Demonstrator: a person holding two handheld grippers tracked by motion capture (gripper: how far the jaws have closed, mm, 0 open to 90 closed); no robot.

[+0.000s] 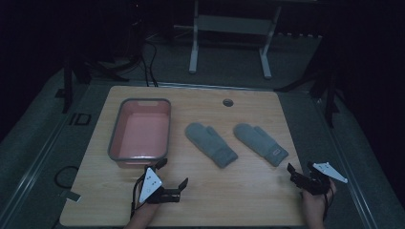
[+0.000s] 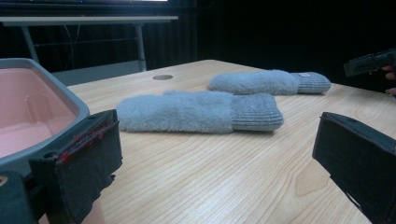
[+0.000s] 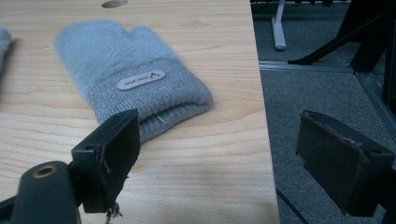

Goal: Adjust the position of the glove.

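left gripper [image 1: 173, 172]: jaws wide apart, nothing held, near table [image 1: 229, 200] front edge, just beside tub
right gripper [image 1: 292, 172]: jaws wide, nothing held, at table's right front corner, near right mitten cuff
right mitten [image 1: 260, 143]: grey, flat on table, oval cuff tag, lettering too blurred to read
left mitten [image 1: 210, 143]: grey, flat, mid-table
tub [image 1: 113, 138]: grey rim, pink inside, left of mittens

Left mitten [image 1: 210, 143]: grey, fuzzy body with a ribbed knit cuff; lay flat on the counter, cuff toward the near edge, thumb on its right side, just right of the pink tub.
Right mitten [image 1: 260, 143]: same grey fleece and ribbed cuff, a small oval label on the cuff; lay flat, slanted, cuff toward the near right corner.
Spacing: the two lay side by side, near each other, apart.
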